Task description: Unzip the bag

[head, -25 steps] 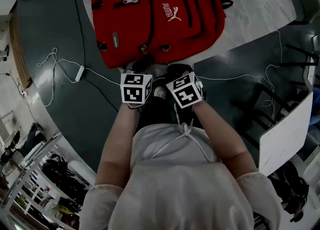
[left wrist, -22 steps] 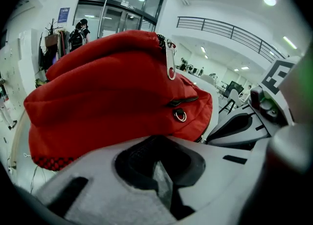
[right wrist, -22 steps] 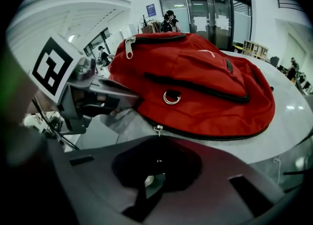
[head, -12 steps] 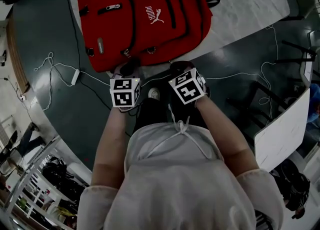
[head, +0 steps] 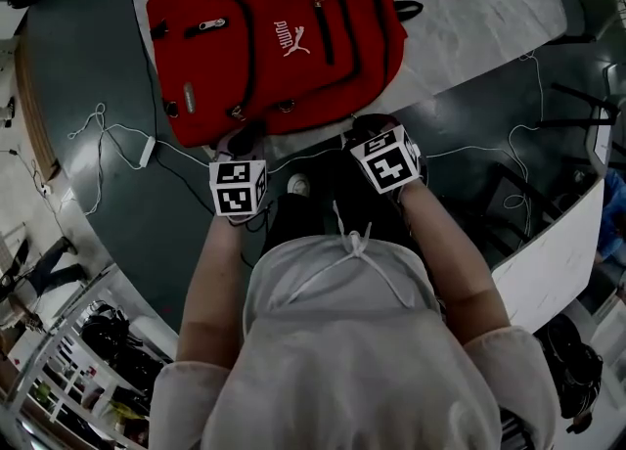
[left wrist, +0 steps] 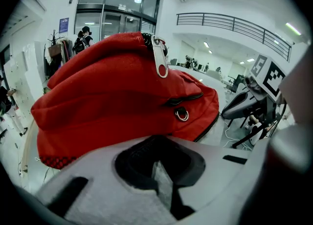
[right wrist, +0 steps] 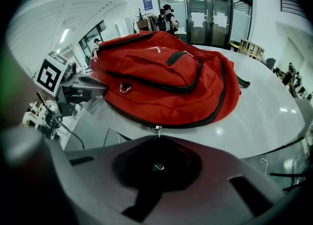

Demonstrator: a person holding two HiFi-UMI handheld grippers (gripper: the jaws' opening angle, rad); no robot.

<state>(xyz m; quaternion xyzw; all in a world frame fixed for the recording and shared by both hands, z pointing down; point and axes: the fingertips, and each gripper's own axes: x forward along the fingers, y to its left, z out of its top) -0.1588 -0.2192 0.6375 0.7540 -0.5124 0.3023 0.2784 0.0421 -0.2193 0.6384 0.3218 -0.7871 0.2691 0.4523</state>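
A red backpack [head: 279, 42] lies flat on the white table [head: 489, 8], its black zippers closed. In the left gripper view a big silver zipper pull [left wrist: 160, 62] stands on its top and a metal ring [left wrist: 182, 115] hangs lower down. My left gripper [head: 245, 140] sits at the bag's near edge, jaws shut and empty [left wrist: 159, 165]. My right gripper [head: 364, 130] is beside the near right edge, also shut [right wrist: 156, 163]. A small zipper pull [right wrist: 157, 129] shows just beyond its tips, and I cannot tell whether they touch it.
White cables and a power adapter [head: 147, 150] trail over the dark floor left of the table. A white board [head: 553, 262] stands at the right. The person's shoe [head: 300, 184] is under the table edge. People [right wrist: 166, 16] stand by glass doors far behind.
The two grippers have drawn apart. The right one moved right and up to the bag's near edge, while the left slid slightly left. The bag sits further left in view.
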